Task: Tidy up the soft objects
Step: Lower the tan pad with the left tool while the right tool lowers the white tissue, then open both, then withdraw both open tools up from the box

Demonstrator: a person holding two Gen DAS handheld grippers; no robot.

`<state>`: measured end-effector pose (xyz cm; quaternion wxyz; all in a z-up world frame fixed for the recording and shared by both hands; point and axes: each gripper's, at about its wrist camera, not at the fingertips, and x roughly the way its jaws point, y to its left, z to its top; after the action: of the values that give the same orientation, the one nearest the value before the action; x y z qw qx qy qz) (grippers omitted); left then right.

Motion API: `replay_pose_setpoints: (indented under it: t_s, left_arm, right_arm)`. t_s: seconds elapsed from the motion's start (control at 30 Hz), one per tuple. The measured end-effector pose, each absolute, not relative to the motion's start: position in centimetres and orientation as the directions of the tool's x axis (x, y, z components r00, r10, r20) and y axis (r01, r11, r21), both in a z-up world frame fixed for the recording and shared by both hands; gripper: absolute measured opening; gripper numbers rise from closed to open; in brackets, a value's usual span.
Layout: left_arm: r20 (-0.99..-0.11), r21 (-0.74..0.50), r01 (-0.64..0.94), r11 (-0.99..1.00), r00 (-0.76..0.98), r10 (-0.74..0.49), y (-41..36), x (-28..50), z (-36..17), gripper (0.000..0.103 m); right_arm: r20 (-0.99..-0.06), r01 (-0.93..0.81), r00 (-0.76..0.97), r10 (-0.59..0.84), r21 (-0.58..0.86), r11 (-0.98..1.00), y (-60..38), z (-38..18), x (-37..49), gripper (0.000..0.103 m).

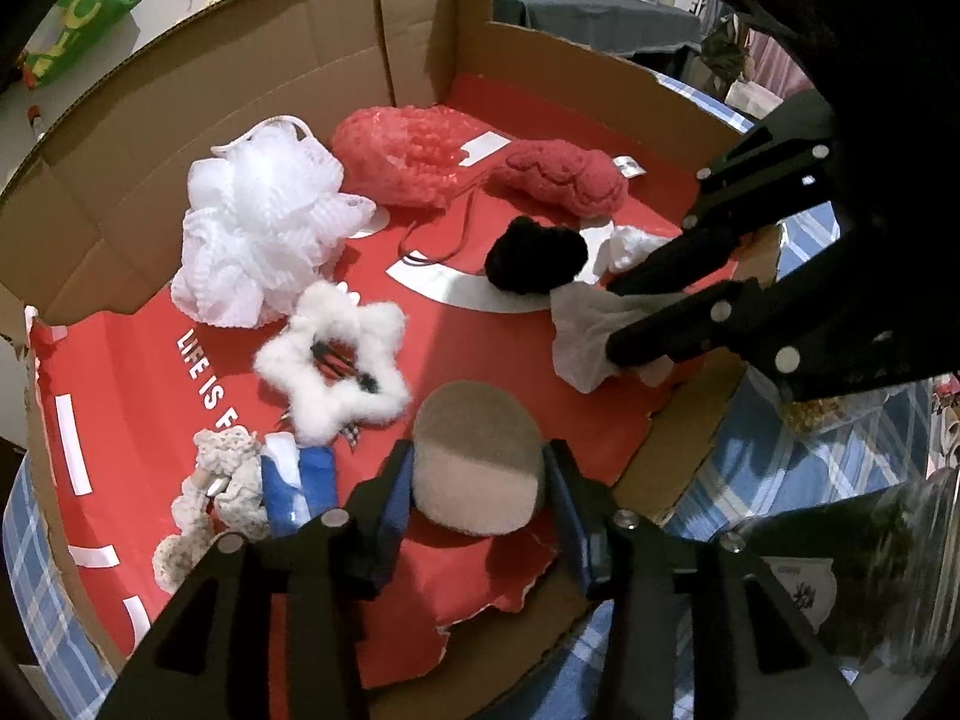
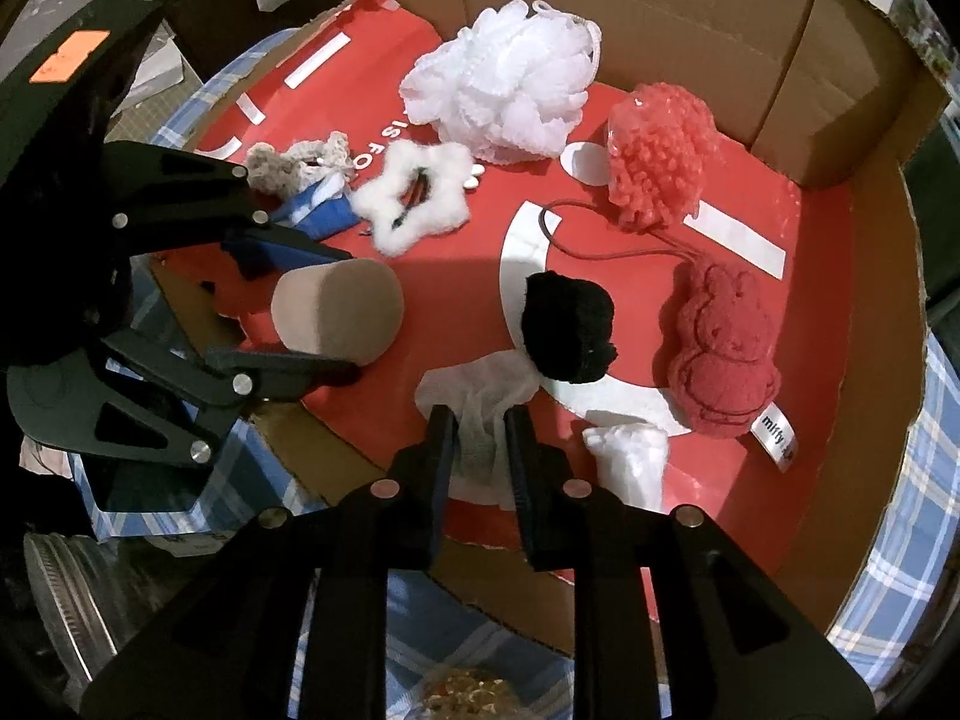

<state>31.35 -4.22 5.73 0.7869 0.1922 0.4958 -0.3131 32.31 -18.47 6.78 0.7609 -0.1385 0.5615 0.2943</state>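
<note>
A beige cylinder sponge rests on the red lining of a flat cardboard box. My left gripper stands open around it, a finger on each side, and the sponge is not squeezed. In the right wrist view the same sponge lies between the left gripper's fingers. My right gripper is shut on a thin white cloth that is bunched between its pads at the box's near edge, beside a black fuzzy ball.
Also in the box are a white mesh puff, a red mesh puff, a red bunny sponge, a white fuzzy star clip, a crocheted piece and a white wad. Blue plaid fabric lies underneath.
</note>
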Motion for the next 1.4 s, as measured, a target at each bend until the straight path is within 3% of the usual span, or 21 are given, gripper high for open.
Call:
replay_pose_setpoints:
  t_s: [0.33,0.4,0.43,0.47,0.5,0.8,1.07,1.4]
  left_arm:
    - [-0.898,0.0,0.675,0.738,0.324,-0.297,-4.0,31.0,5.7,0.056]
    - [-0.897,0.0,0.674,0.739,0.326,-0.297,-3.8,31.0,5.7,0.057]
    - [-0.897,0.001,0.673,0.74,0.327,-0.296,-3.8,30.9,5.8,0.057]
    - [-0.896,0.003,0.672,0.741,0.33,-0.296,-3.8,30.8,5.8,0.057]
    - [-0.895,0.003,0.67,0.742,0.332,-0.296,-3.7,30.8,5.8,0.058]
    - [-0.87,0.001,0.62,0.785,0.387,-0.304,-2.0,29.9,7.8,0.077]
    - [-0.818,-0.011,0.479,0.878,0.501,-0.283,0.5,27.4,11.7,0.099]
    - [-0.804,-0.033,0.271,0.962,0.564,-0.186,1.2,25.3,13.2,0.103]
  right_arm:
    - [-0.933,-0.6,0.207,0.293,0.115,0.792,-18.3,6.9,32.5,0.021]
    - [-0.932,-0.597,0.22,0.289,0.106,0.795,-18.4,7.1,32.4,0.029]
    - [-0.929,-0.592,0.226,0.293,0.108,0.799,-18.5,7.3,32.5,0.041]
    - [-0.926,-0.59,0.229,0.302,0.115,0.799,-18.6,7.4,32.5,0.061]
    - [-0.92,-0.591,0.238,0.311,0.117,0.798,-18.7,7.7,32.4,0.065]
    - [-0.9,-0.521,0.331,0.284,0.077,0.85,-20.3,10.5,31.2,0.066]
    - [-0.867,-0.399,0.417,0.275,0.097,0.912,-22.6,14.1,29.2,0.075]
    - [-0.844,-0.298,0.477,0.244,0.106,0.949,-23.4,14.4,27.3,0.078]
